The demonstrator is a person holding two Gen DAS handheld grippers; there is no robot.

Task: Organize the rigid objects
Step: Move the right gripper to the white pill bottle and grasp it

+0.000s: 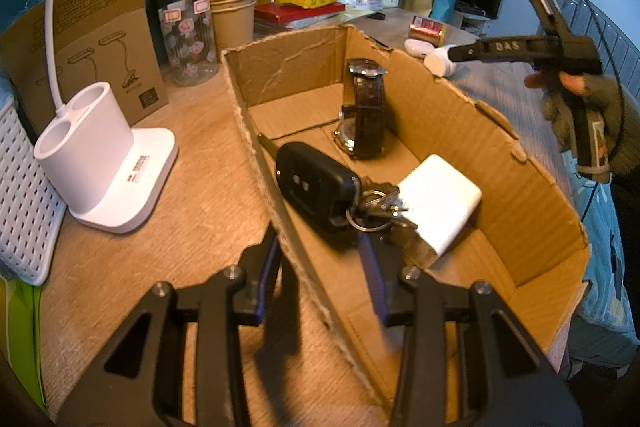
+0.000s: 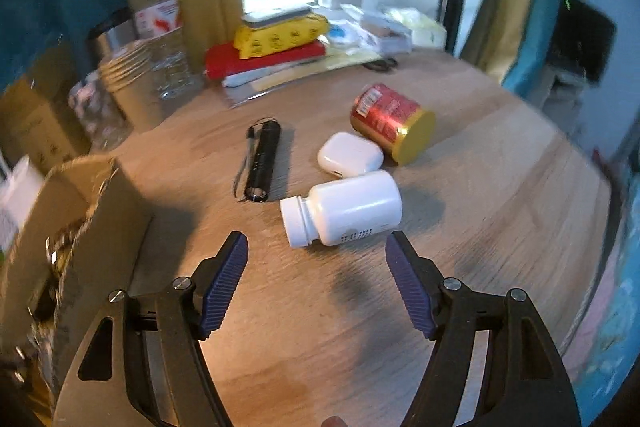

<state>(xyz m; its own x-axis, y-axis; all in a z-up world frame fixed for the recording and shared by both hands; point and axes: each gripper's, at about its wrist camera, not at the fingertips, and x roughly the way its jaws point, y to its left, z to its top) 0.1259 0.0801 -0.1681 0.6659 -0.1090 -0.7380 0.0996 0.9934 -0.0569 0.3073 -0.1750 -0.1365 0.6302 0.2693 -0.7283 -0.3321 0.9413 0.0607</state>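
A: Cardboard box [image 1: 500, 187] wall pinched by the left tool [image 1: 320, 251], seemingly; key fob [image 1: 316, 183], charger [image 1: 440, 203], watch [image 1: 366, 103] lie inside.
B: Right tool [image 2: 316, 247] spread, empty, just before the white bottle [image 2: 344, 209] lying on the desk [image 2: 480, 187].

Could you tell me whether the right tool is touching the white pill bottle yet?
Apart: the right wrist view shows the right tool open, bare table between its pads and the white pill bottle.

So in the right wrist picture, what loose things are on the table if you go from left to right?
Cardboard box → black flashlight → white pill bottle → red and gold can. The white earbud case sits above the bottle, so its place is unclear.
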